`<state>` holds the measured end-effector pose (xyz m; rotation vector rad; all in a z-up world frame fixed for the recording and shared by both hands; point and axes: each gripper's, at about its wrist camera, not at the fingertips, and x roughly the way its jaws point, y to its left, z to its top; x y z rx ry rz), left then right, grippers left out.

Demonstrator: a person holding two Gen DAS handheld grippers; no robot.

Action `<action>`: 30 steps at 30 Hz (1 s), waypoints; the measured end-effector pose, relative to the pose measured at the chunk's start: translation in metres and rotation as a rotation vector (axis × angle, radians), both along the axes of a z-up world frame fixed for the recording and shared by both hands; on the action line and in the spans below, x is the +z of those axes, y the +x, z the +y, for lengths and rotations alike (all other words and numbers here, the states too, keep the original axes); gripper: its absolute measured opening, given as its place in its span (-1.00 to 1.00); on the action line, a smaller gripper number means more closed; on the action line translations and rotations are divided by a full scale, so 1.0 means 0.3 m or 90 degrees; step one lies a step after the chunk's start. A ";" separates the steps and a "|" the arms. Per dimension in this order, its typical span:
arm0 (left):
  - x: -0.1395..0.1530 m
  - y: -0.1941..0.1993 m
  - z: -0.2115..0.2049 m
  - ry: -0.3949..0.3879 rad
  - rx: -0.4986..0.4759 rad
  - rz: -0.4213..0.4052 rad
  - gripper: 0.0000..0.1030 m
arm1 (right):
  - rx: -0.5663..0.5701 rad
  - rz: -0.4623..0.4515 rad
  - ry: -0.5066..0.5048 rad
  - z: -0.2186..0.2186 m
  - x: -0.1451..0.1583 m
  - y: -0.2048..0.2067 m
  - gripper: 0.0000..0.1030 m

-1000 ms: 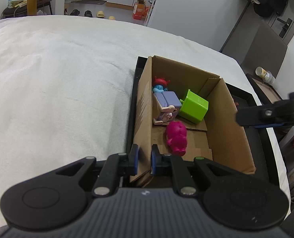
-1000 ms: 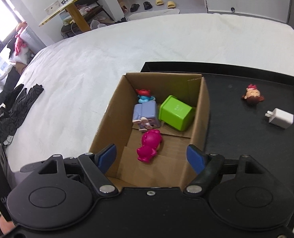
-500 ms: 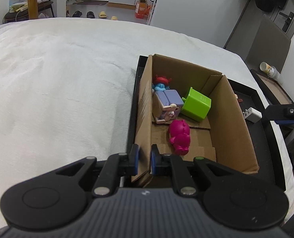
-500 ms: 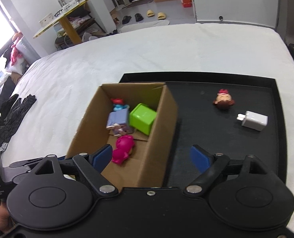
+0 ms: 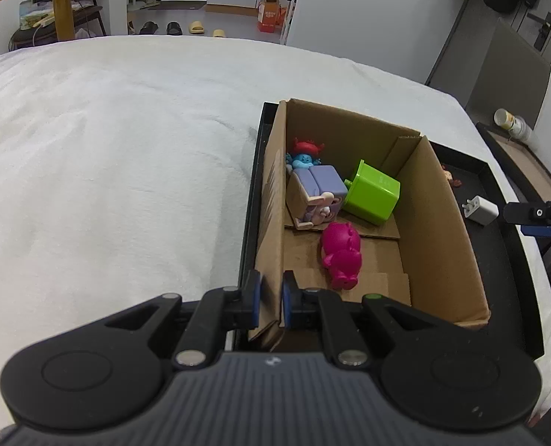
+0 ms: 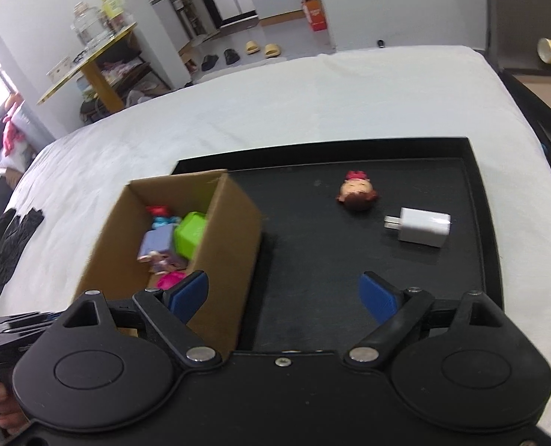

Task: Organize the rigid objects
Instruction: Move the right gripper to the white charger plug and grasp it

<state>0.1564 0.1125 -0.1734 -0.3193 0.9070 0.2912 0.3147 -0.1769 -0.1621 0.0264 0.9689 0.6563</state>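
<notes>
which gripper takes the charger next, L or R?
Right, probably. The right gripper is open and empty over the black tray, the white charger just ahead. The left gripper is shut on the cardboard box wall, steadying it.

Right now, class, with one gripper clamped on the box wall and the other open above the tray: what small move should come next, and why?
Probably ease the right gripper forward and down toward the white charger. It and the doll head lie loose on the black tray, outside the cardboard box, which the left gripper steadies by its wall.
</notes>
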 end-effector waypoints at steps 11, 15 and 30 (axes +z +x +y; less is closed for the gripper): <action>-0.004 0.021 -0.020 0.017 0.009 0.013 -0.80 | -0.087 -0.030 -0.003 -0.089 -0.063 0.091 0.72; -0.013 0.038 -0.023 0.020 0.010 0.022 -0.80 | -0.129 -0.021 -0.013 -0.113 -0.096 0.136 0.72; -0.031 0.055 -0.010 0.010 0.017 0.031 -0.79 | -0.186 -0.033 -0.064 -0.081 -0.196 0.270 0.72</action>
